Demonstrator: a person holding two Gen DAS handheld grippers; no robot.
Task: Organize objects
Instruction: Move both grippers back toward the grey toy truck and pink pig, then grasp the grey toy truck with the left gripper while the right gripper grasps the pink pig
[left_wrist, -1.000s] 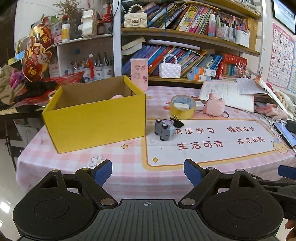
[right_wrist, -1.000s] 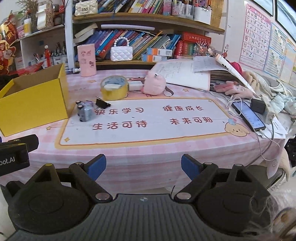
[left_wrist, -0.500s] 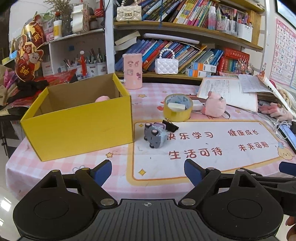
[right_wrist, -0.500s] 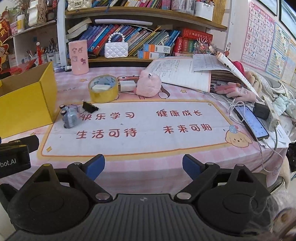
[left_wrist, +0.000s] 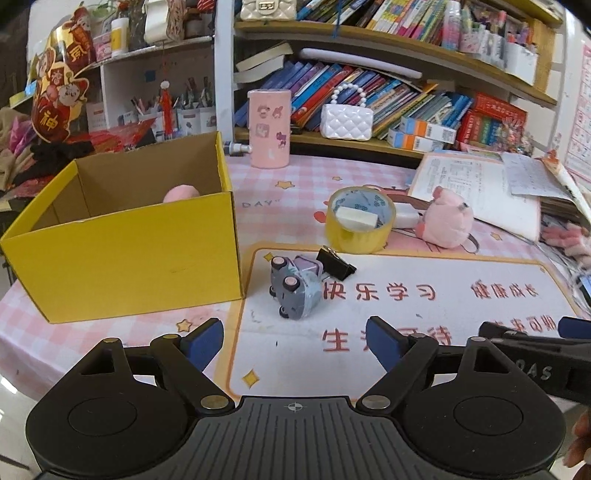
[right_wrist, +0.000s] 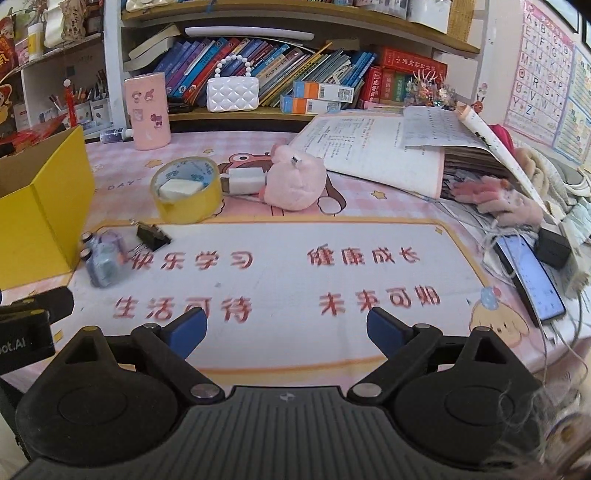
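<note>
One pink item (left_wrist: 181, 192) is seen in the yellow box (left_wrist: 125, 254). Toy car (left_wrist: 294, 287), binder clip (left_wrist: 335, 263), tape roll (left_wrist: 360, 219) and pink plush (left_wrist: 448, 222) are left on the surface (left_wrist: 295, 177). Left tool (left_wrist: 295, 341) and right tool (right_wrist: 286, 328) are spread, empty.

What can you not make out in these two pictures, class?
- Pink object in the yellow box, left wrist view: mostly hidden by the box's front wall.
- Toy car, right wrist view: motion-blurred, details unclear.
- Phone, left wrist view: cut by the right edge.

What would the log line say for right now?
left gripper: open, empty | right gripper: open, empty | toy car: tipped over beside yellow box | stage: approaching
</note>
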